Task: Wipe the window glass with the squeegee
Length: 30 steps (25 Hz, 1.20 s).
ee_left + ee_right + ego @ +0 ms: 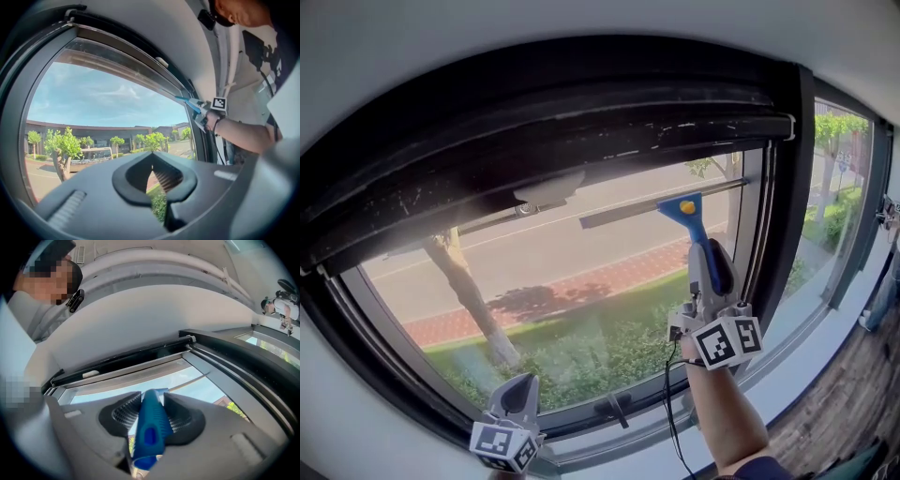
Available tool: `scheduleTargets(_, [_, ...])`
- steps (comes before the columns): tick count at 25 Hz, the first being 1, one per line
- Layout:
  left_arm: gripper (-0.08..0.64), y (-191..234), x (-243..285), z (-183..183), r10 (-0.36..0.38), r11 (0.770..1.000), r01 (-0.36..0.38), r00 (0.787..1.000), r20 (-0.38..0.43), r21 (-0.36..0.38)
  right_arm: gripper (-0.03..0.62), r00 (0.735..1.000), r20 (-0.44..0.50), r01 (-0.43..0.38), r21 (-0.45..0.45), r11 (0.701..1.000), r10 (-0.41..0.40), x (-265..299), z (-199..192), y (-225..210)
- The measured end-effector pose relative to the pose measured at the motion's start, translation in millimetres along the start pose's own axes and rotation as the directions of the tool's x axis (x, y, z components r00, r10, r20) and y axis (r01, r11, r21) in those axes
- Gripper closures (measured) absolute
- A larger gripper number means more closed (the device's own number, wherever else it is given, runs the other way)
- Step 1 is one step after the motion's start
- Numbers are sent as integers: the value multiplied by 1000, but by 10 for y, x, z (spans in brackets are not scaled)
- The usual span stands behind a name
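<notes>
Right gripper (713, 270): the jaws are clamped on the blue plastic handle of the squeegee (679, 210). In the right gripper view the handle (150, 426) sits between the two ribbed pads, one on each side of it, and runs forward towards the window. The gripper is raised, with the bare forearm (727, 412) below it and the marker cube (727, 342) at its base.

Squeegee: the blue head carries a yellow round spot. The long grey blade lies across the upper part of the clear window glass (562, 281), just below the top rail of the dark window frame (487, 141). The blade tilts slightly, with its right end higher and near the right upright of the frame. Whether the blade touches the glass cannot be told. The left gripper view shows the same tool (184, 99) from the side, high on the pane.

Left gripper (520, 394): it is held low, at the bottom left of the pane, well apart from the squeegee. Its jaws (152, 164) are closed together with nothing between them. Its marker cube (502, 446) shows at the bottom edge of the head view.

A small dark window latch (615, 409) sits on the bottom rail. Through the glass there are a tree trunk (469, 295), a red paved path (581, 281) and a green hedge (609, 356).
</notes>
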<state>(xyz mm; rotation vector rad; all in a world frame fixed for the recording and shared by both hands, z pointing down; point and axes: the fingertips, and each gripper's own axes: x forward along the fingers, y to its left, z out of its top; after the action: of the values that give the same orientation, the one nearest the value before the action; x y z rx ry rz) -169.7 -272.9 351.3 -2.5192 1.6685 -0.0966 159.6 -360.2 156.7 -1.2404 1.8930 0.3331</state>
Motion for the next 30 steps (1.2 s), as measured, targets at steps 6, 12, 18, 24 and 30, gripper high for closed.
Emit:
scheduleTargets(6, [557, -37, -14, -48, -10, 1000, 10, 1000, -15, -9, 442, 1000, -24, 5, -4, 1000, -5, -100, -78, -27])
scheduleTargets(12, [557, -35, -45, -11, 2, 1000, -2, 1000, 2, 4, 442, 999, -48, 7, -4, 1000, -7, -178, -139, -44])
scheduleTargets(18, [557, -97, -61, -24, -7, 1000, 7, 1000, -3, -4, 442, 997, -73, 15, 0, 1000, -15, -290, -224, -66])
scheduleTargets(24, [557, -136, -96, -55, -8, 1000, 8, 1000, -11, -11, 442, 995, -101, 26, 1, 1000, -26, -404, -308, -96])
scheduleTargets(30, [557, -169, -126, -105, -12, 1000, 12, 1000, -21, -17, 442, 991, -125, 38, 3, 999, -38, -532, -404, -126])
